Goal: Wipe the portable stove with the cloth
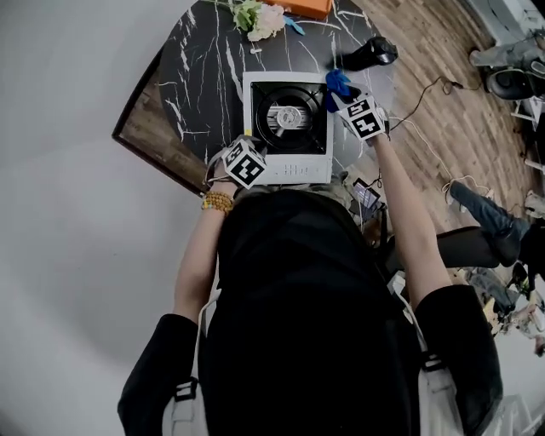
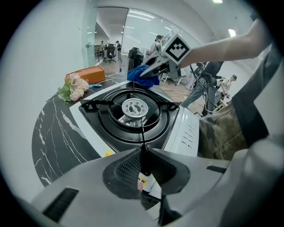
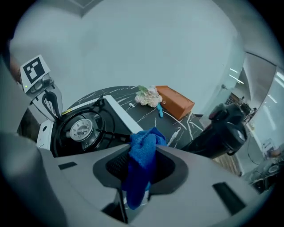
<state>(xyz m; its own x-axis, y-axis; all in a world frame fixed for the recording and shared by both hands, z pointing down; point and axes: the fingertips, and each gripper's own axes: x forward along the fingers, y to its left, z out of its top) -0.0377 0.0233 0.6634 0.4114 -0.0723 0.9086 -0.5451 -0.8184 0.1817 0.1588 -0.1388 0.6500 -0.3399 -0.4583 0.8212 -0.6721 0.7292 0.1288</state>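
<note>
The portable stove is white with a black round burner and sits on the black marble table. My right gripper is shut on a bunched blue cloth over the stove's far right corner. In the right gripper view the cloth hangs between the jaws of that gripper, beside the stove's edge. My left gripper is at the stove's near left corner. Its jaws meet in a thin line over the white corner, and the burner lies just beyond them.
A flower bunch, a small blue item and an orange box lie at the table's far end. A black device stands at the far right edge. Cables run over the wooden floor to the right.
</note>
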